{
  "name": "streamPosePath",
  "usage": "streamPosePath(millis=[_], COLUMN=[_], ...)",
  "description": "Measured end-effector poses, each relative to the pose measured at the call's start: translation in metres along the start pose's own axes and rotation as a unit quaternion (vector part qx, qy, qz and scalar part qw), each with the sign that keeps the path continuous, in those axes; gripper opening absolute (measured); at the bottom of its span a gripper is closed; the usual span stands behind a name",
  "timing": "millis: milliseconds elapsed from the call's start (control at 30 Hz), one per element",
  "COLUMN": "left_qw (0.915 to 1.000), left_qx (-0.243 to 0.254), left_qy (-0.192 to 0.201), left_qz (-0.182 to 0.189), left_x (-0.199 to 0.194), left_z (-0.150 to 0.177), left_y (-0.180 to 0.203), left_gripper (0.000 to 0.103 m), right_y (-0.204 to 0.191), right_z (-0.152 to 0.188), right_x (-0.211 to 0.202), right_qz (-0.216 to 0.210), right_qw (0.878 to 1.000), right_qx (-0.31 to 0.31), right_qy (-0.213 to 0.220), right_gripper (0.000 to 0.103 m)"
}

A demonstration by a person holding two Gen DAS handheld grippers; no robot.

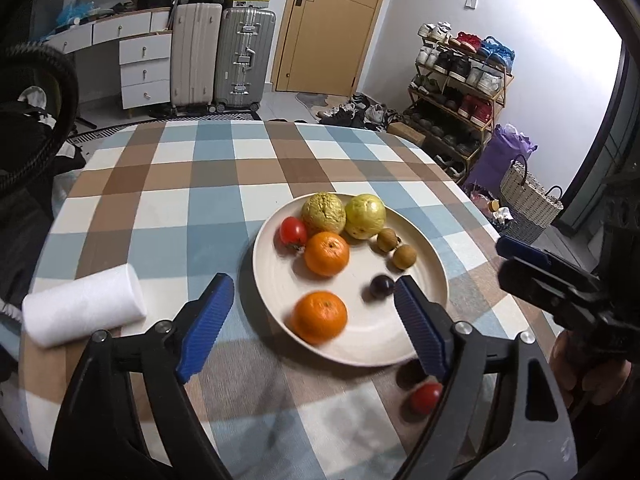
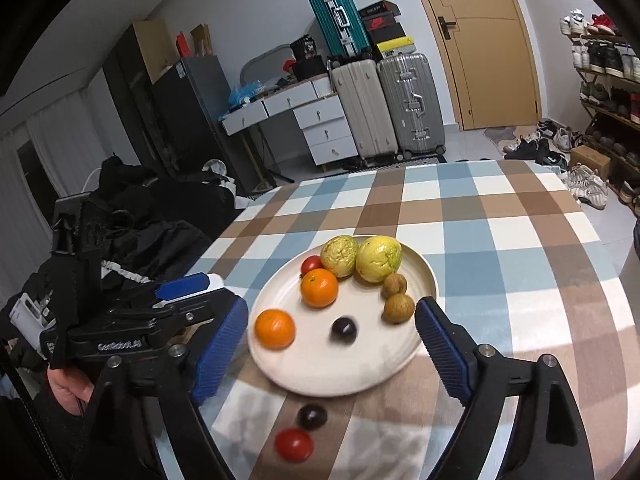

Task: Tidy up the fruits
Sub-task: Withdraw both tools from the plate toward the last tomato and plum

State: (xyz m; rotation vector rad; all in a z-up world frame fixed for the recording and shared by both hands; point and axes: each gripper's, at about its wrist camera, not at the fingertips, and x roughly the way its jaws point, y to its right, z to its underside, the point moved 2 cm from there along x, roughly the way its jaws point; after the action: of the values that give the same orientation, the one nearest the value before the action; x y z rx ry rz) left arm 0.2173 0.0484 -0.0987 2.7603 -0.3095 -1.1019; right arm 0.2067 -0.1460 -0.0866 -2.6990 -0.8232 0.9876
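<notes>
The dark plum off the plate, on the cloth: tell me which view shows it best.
The right wrist view: the dark plum lies in full sight beside the red tomato, below the plate. In the left wrist view it is blurred and partly behind the left tongs' finger.

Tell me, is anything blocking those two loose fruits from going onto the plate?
Nothing visible. The red tomato and dark plum lie on bare tablecloth just off the plate, whose near side has open room. Both grippers hover open, empty.
</notes>
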Motion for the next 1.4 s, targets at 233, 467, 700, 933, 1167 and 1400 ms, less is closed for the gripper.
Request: streamPosePath(millis=[233, 467, 700, 933, 1167, 1400], left_qw=[0.9997, 0.9997, 0.9993, 0.9974, 0.9961, 0.9957], left_qx=[0.014, 0.023, 0.028, 0.032, 0.034, 0.06], left_qy=[0.015, 0.005, -0.025, -0.064, -0.081, -0.069], left_qz=[-0.009, -0.004, 0.0, 0.002, 0.003, 0.016], left_x=[-0.036, -0.054, -0.046, -0.021, 0.005, 0.01], left_z=[0.016, 0.04, 0.071, 0.094, 0.101, 0.096], left_y=[0.022, 0.048, 0.073, 0.088, 0.091, 0.1], left_gripper=[0.102, 0.102, 0.102, 0.102, 0.102, 0.092], right_y=[-0.004, 0.006, 0.02, 0.03, 0.037, 0.043], right_z=[0.023, 0.051, 0.071, 0.09, 0.101, 0.105], right_x=[-0.037, -0.058, -0.077, -0.086, -0.088, -0.087], right_qz=[0.01, 0.037, 0.08, 0.106, 0.118, 0.122], right_qw=[1.0, 0.998, 0.994, 0.991, 0.99, 0.989], right_qx=[0.016, 0.045, 0.063, 0.072, 0.075, 0.081], right_qy=[0.021, 0.021, 0.03, 0.025, 0.015, 0.008], right_gripper=[0.101, 0.102, 0.103, 0.103, 0.103, 0.103])
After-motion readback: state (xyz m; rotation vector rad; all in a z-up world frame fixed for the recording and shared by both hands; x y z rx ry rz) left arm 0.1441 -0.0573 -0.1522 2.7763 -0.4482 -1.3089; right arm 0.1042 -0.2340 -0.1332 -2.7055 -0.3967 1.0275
